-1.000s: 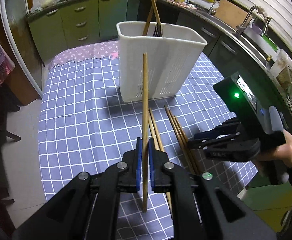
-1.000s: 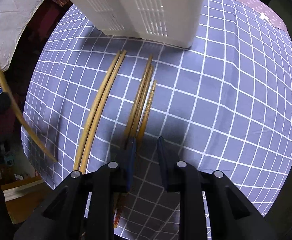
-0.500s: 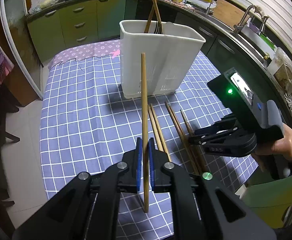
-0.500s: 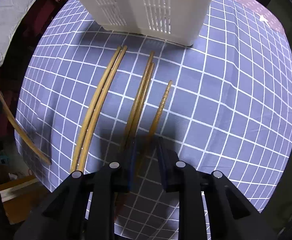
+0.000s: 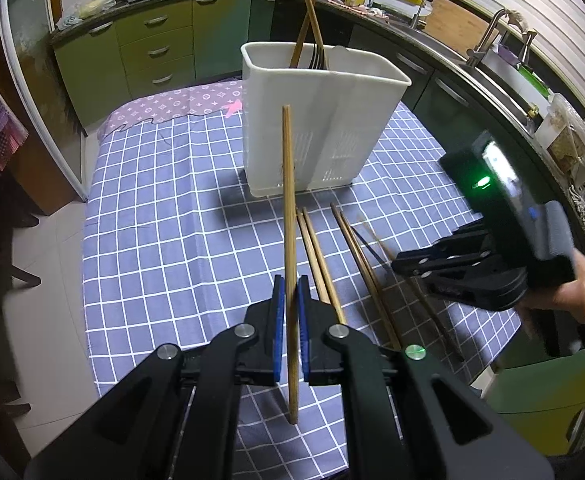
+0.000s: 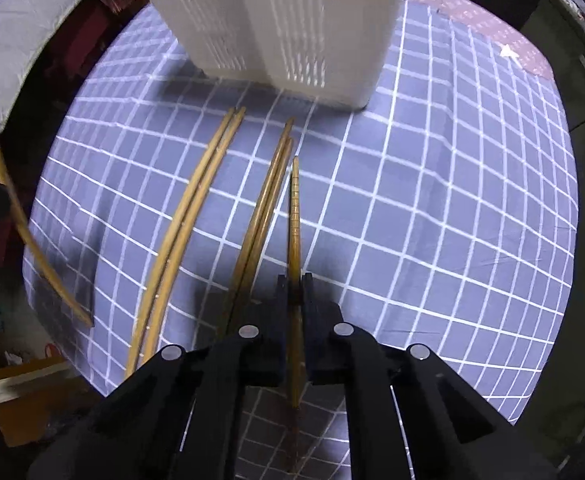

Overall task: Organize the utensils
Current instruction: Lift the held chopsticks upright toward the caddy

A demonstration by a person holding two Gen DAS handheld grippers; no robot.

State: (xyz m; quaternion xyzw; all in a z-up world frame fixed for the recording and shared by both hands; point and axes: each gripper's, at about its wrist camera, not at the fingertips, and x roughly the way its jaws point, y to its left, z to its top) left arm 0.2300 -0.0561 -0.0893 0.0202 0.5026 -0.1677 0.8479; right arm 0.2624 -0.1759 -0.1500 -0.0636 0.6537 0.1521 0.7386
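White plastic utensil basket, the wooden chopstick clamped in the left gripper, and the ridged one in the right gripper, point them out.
White plastic utensil basket [image 5: 320,132], left wrist view, front wall.
Left gripper's wooden chopstick [image 5: 288,200], left wrist view, mid shaft.
Right gripper's ridged wooden chopstick [image 6: 295,216], right wrist view, ridged shaft.

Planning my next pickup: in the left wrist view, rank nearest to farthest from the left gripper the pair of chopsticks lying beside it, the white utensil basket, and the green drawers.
1. Pair of chopsticks, on the cloth, just right of the left gripper.
2. White utensil basket, mid-table ahead.
3. Green drawers, beyond the table, back left.

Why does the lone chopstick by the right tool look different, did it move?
Yes. The lone chopstick swung its tip toward the neighbouring pair on the checked cloth; the right tool now pinches it.
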